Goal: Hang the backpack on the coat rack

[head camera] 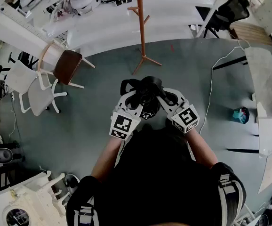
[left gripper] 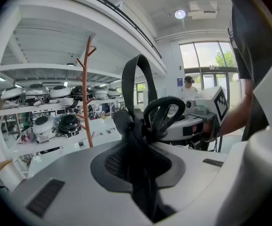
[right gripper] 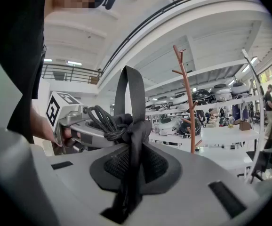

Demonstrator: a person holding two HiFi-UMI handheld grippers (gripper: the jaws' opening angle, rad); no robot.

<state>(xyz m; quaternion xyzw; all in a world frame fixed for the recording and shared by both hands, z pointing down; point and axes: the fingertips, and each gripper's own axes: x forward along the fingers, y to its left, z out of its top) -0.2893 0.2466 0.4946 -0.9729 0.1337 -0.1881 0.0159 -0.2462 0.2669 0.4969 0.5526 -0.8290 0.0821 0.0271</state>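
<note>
Black backpack (head camera: 147, 89) straps are clamped in both the left claw (head camera: 132, 102) and the right claw (head camera: 166, 101), which hold it up between them, probably to lift its top loop onto the coat rack (head camera: 141, 27) standing ahead.

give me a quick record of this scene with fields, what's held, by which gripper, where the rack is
held item: black backpack
left gripper: shut on black backpack's webbing
right gripper: shut on black backpack's webbing
coat rack: upright ahead of the person, pegs bare
hung on rack: not yet
nearby: brown-seat chair, left of the coat rack in the head view
</note>
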